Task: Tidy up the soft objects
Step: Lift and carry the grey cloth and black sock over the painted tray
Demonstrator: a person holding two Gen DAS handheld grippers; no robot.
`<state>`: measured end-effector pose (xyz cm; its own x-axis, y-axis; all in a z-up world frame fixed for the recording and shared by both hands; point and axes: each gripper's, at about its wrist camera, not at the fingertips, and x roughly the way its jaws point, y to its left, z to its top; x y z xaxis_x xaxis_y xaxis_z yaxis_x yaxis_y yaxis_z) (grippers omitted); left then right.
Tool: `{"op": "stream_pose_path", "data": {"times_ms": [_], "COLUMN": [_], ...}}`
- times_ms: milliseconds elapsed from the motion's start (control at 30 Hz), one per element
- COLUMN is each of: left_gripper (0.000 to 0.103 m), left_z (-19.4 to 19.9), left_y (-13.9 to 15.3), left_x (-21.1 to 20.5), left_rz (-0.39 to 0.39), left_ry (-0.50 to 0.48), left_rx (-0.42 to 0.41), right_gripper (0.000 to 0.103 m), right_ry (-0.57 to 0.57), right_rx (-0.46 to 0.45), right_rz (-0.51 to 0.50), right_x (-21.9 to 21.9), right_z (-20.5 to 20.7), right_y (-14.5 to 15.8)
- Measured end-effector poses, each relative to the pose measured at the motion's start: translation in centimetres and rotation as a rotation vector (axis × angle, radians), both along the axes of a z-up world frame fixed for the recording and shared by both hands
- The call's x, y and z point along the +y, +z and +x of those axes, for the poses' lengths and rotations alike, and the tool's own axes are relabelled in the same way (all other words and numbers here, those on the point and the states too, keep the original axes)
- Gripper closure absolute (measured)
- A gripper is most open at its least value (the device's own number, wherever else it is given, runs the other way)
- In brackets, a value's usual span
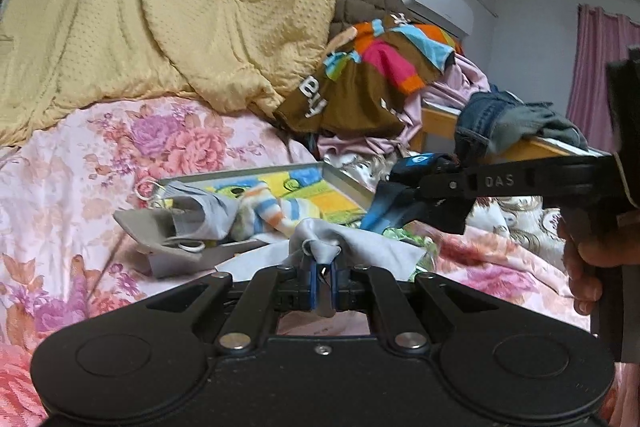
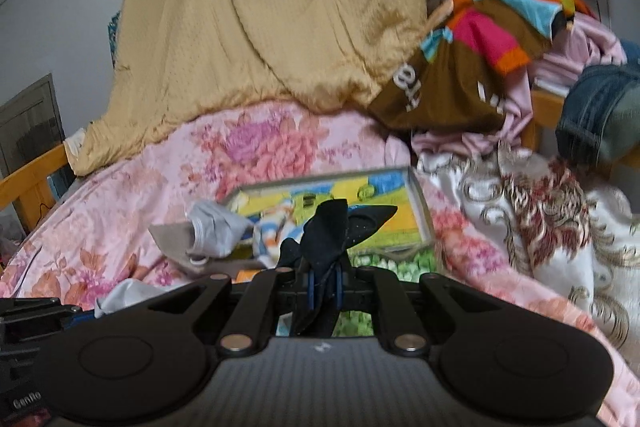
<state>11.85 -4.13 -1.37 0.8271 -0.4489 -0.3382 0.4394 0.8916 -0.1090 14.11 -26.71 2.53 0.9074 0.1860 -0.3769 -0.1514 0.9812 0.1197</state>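
My left gripper (image 1: 324, 277) is shut on a light grey cloth (image 1: 360, 243) that lies in front of a shallow tray (image 1: 344, 179) with a colourful cartoon bottom. My right gripper (image 2: 325, 281) is shut on a dark navy sock (image 2: 332, 231) held above the tray (image 2: 420, 199). In the left wrist view the right gripper (image 1: 420, 179) reaches in from the right with the dark blue sock (image 1: 384, 203) hanging from it. A striped sock (image 1: 272, 211) and a grey garment (image 1: 200, 211) lie in the tray's left part.
The tray sits on a pink floral bedspread (image 1: 80, 187). A yellow quilt (image 1: 160, 7) and a pile of colourful clothes (image 1: 376, 75) rise behind it. Jeans (image 1: 488, 119) lie on a wooden rail at the right. A white patterned cloth (image 2: 540, 195) lies right of the tray.
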Motion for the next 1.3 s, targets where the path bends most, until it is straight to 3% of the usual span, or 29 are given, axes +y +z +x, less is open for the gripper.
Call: {"op": "stream_pose_path", "data": {"times_ms": [200,633,833,1300], "left_gripper": [0.097,0.097,0.097,0.096], "left_z": [0.5,5.7,8.7,15.5], "left_y": [0.9,1.3,1.0,-0.5], "left_x": [0.5,2.3,2.7,3.0], "left_rz": [-0.023,-0.099,-0.089,-0.064], "left_ry": [0.044,0.147,0.172,0.194], "left_rx": [-0.04,-0.027,-0.034,-0.033], "right_gripper": [0.093,0.093,0.093,0.092], "right_ry": [0.002,0.04,0.048,0.04], "right_rx": [-0.083,-0.126,-0.104,-0.081], "right_rz": [-0.006,-0.052,-0.086,-0.022], "right_x": [0.1,2.0,3.3,5.4], "right_z": [-0.6,1.4,3.4,10.2], "right_y": [0.7,0.2,-0.9,-2.2]}}
